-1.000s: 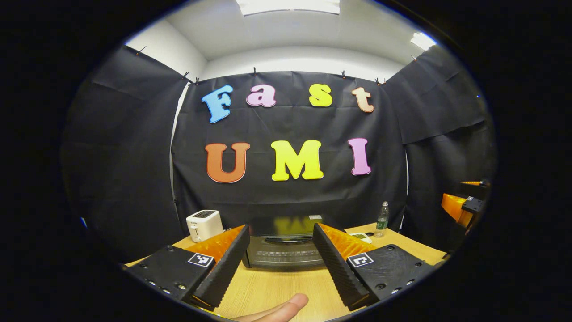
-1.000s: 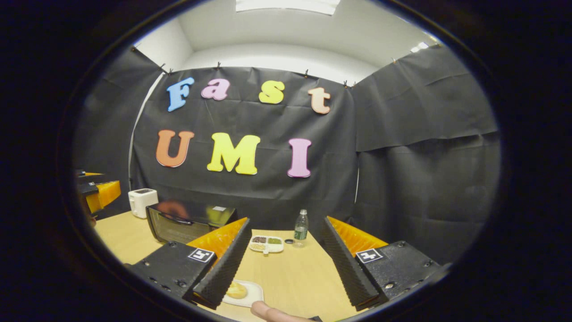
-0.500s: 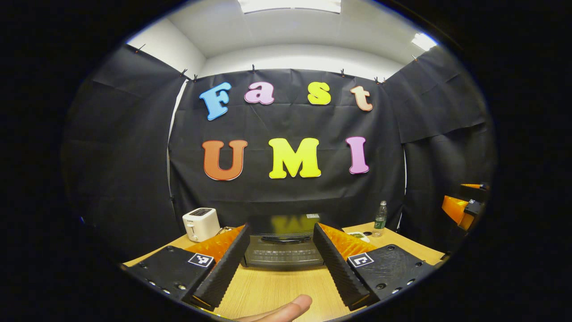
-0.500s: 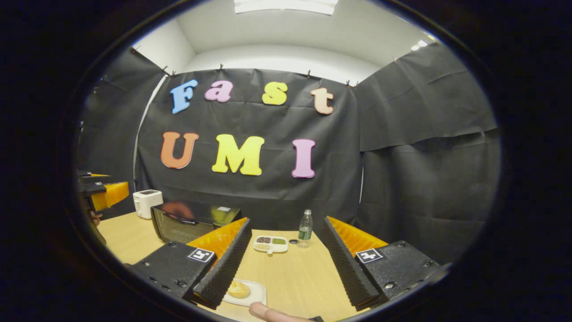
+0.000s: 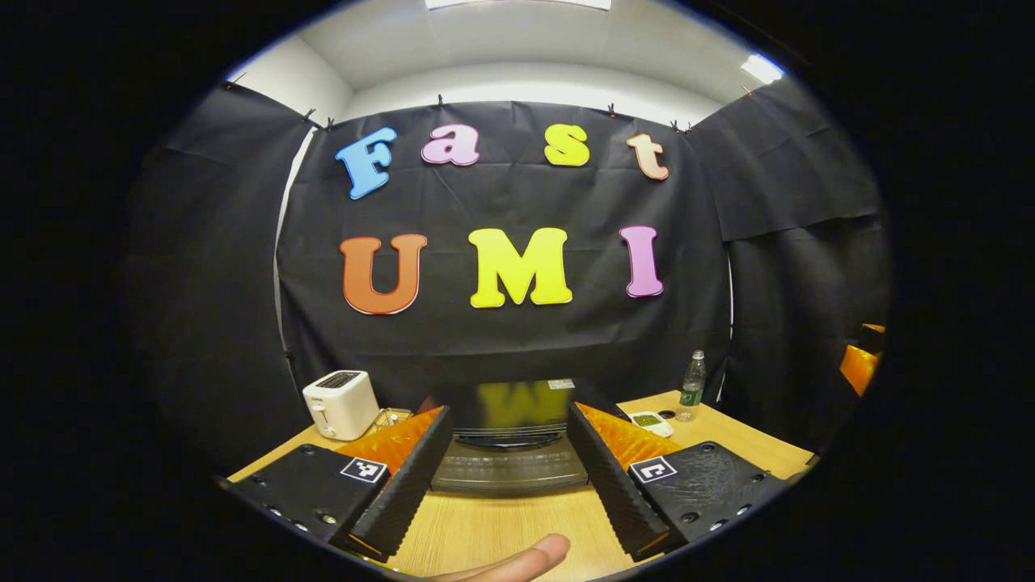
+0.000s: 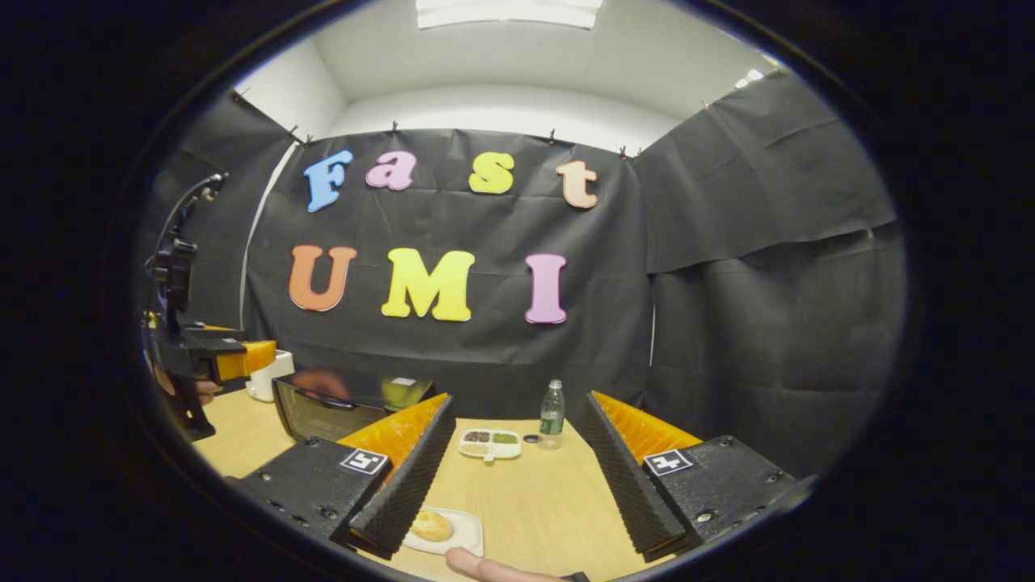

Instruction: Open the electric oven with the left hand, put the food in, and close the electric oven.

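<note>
Now: left gripper [image 5: 505,465] spread wide | right gripper [image 6: 517,477] likewise | boxy glass-door oven [image 5: 509,440] closed | round bun [image 6: 431,525], white plate [image 6: 465,533].

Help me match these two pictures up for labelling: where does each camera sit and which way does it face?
Left gripper view: rides the left gripper, facing the oven front; a fingertip shows below.
Right gripper view: rides the right gripper, facing the table, bun plate and bottle; left gripper at left.
Shared: oven, toaster, bottle.
</note>
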A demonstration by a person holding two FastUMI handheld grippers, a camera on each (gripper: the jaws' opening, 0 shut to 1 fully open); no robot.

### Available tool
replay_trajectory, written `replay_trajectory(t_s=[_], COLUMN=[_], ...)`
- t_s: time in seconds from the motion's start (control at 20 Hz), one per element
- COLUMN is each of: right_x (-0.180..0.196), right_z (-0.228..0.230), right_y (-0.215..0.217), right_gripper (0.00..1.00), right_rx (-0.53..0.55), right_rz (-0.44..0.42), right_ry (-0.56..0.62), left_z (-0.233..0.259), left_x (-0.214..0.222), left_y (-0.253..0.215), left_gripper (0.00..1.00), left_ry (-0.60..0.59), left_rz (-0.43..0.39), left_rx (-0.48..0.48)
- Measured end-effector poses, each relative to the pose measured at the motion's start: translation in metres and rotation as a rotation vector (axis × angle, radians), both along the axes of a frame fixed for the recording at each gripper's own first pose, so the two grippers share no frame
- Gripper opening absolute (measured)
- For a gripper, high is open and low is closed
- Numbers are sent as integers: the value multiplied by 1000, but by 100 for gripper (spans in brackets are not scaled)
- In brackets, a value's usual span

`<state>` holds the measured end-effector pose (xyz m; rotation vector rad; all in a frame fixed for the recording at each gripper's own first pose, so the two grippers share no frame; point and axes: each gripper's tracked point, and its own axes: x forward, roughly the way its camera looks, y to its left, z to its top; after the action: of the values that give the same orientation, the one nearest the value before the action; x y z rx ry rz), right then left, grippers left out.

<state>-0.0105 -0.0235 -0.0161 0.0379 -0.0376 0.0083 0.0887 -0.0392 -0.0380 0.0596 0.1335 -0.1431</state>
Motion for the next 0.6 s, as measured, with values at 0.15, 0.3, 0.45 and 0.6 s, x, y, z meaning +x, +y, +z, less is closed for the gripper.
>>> replay_trajectory(t_s=[0.15,0.3,0.45,0.6], right_x=[3,6,9,11], right_z=[-11,-18,-22,-32], right_y=[-4,-5,-9,-10], right_gripper=[100,100,100,100], right_rx=[16,14,-8,-6], right_rz=[7,15,24,28], right_ry=[12,12,-6,-1], left_z=[-24,-47,-66,-96], left_x=[28,56,82,97], left_y=[-2,-5,1,-1], left_gripper=[93,94,94,94], left_ry=[37,90,115,175], left_rz=[-10,-6,25,15], left_rx=[30,8,15,52])
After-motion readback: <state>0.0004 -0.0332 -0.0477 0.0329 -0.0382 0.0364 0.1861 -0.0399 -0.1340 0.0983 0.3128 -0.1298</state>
